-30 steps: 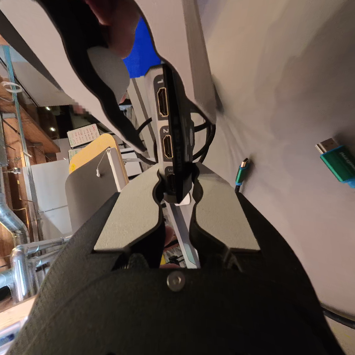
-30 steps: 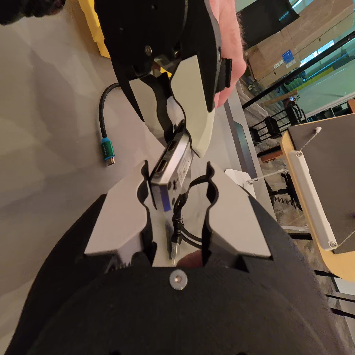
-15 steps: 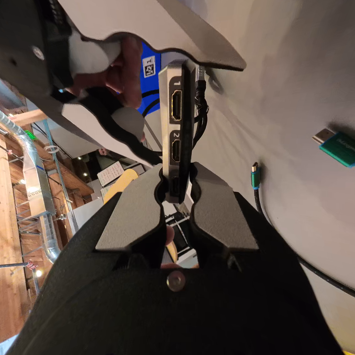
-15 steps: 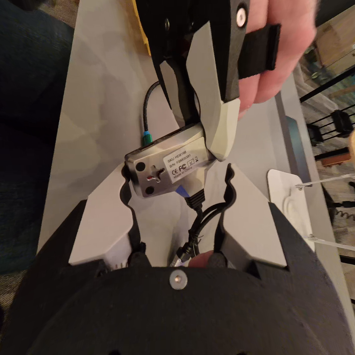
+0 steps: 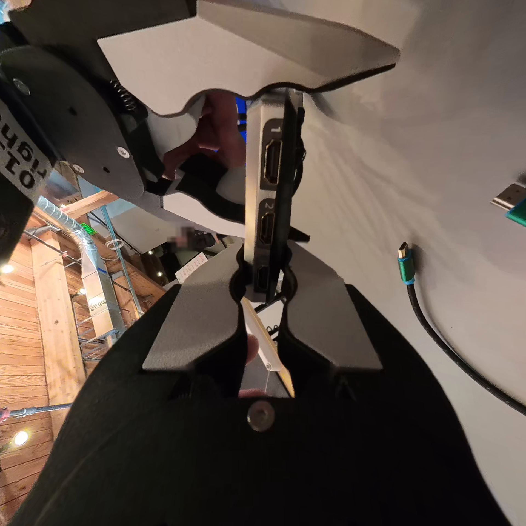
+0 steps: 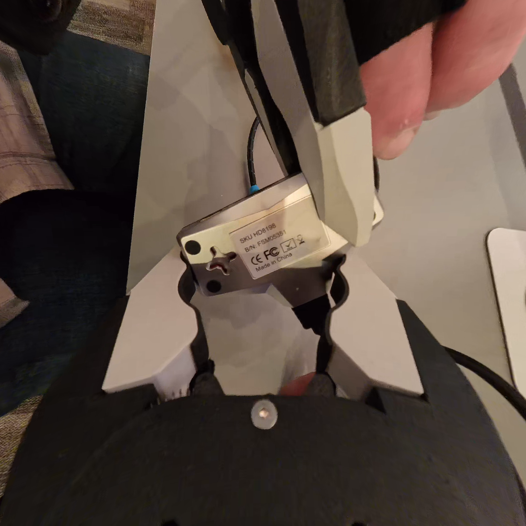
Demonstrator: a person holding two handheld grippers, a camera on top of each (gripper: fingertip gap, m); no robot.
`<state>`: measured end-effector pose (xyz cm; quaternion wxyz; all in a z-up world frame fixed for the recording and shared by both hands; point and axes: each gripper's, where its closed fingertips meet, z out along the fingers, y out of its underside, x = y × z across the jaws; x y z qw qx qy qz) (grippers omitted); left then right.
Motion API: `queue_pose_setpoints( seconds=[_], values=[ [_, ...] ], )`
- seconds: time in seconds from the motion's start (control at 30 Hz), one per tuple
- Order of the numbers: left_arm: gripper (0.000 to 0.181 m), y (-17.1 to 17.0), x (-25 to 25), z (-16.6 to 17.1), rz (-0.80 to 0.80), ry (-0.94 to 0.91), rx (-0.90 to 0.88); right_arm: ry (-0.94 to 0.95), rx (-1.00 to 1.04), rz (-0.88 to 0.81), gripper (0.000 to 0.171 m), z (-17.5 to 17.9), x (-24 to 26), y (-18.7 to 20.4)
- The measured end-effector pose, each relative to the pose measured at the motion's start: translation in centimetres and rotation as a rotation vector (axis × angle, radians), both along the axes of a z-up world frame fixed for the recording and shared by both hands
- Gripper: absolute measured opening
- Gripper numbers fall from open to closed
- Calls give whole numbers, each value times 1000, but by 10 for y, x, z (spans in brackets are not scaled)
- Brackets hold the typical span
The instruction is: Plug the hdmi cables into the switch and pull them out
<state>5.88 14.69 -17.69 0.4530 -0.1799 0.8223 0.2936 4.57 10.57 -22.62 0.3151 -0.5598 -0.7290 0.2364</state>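
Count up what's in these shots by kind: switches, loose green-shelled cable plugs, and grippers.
Switch: 1
Loose green plugs: 2
Grippers: 2, the left gripper and the right gripper
Total: 5

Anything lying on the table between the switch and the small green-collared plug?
Nothing: in the left wrist view, only bare table separates the switch from the small plug.
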Motion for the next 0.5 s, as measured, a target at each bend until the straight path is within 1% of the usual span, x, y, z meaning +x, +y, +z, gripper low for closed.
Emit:
queue_pose_setpoints(
  seconds=[0.27,0.5],
  values=[
    [21,5,-3,-5,19,7,3,-33,-29,-20,93,-5,0,4],
    [23,9,-1,0,44,-35,4,-1,-43,-34,92,0,0,6]
  ],
)
